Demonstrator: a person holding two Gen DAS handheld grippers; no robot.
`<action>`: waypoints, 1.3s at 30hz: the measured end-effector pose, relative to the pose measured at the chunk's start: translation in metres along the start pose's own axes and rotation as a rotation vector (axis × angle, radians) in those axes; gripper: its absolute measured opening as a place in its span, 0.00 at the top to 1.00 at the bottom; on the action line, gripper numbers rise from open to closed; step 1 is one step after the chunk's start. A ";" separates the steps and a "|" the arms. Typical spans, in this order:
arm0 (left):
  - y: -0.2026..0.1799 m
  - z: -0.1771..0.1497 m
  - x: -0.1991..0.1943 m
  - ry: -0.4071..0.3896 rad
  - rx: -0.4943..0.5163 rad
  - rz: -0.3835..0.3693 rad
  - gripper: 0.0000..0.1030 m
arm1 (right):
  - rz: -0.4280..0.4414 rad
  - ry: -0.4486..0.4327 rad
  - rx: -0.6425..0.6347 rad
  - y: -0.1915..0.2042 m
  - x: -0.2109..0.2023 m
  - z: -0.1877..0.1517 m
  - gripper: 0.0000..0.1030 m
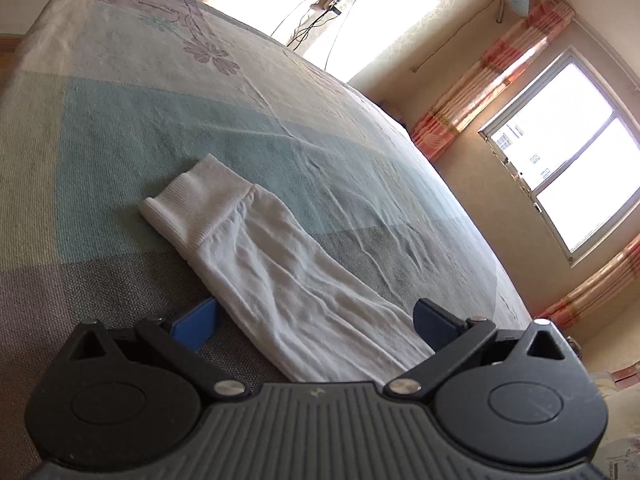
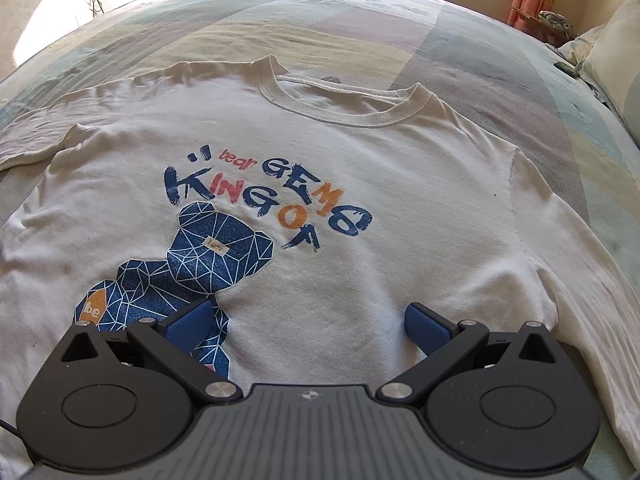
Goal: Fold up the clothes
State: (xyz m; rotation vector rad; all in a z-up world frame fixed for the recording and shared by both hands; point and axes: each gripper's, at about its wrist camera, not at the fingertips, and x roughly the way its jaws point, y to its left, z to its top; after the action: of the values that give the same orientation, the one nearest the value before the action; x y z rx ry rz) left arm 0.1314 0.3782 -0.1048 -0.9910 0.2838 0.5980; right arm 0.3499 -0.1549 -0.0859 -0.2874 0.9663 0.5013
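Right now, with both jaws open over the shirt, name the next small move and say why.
Probably lower the left gripper and close it on the sleeve. Its jaws stand open on either side of the sleeve, which lies stretched out flat on the bed, cuff far out. The shirt lies spread and unfolded.

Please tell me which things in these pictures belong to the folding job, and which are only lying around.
For the job:
white shirt, spread flat
its sleeve, stretched out
left gripper, open over the sleeve
right gripper, open over the shirt
bed cover under it

Only lying around:
pillow
curtains
window
wall cables
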 end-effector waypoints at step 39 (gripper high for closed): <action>-0.007 0.035 0.061 0.019 -0.235 0.011 0.01 | 0.003 0.034 0.002 -0.001 0.001 0.006 0.00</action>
State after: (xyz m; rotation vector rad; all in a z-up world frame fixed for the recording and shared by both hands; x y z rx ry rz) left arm 0.1828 0.4260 -0.1108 -1.2221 0.2401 0.6423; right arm 0.3546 -0.1528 -0.0835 -0.2936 1.0000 0.4997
